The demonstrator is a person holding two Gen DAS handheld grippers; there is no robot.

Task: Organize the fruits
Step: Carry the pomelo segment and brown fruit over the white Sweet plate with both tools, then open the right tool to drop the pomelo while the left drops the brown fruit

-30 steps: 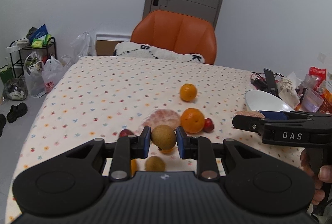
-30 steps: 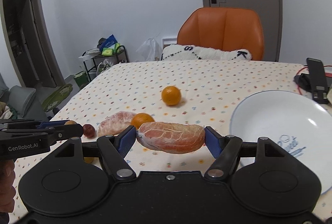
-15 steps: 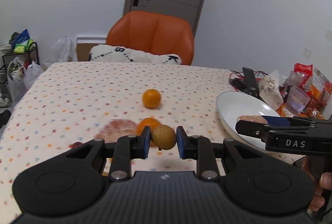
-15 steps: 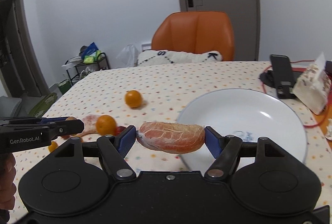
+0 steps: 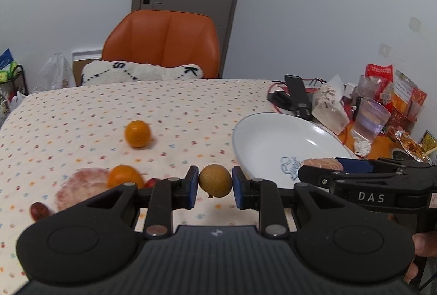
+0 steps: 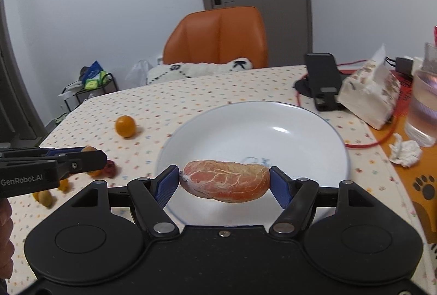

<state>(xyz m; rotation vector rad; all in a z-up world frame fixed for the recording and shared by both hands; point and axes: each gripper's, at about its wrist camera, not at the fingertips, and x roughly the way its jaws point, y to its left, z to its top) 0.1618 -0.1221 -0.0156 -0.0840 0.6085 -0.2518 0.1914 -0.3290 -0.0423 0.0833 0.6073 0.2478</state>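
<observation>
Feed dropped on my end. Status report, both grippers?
Left gripper shut on brown round fruit, beside white plate. Right gripper shut on peeled pomelo segment, over plate. Nothing in the way.

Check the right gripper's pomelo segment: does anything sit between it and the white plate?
Nothing visible does. The right gripper holds the pomelo segment over the near part of the white plate, whose visible surface is bare. The left gripper, holding a small brown fruit, is off to the side.
</observation>
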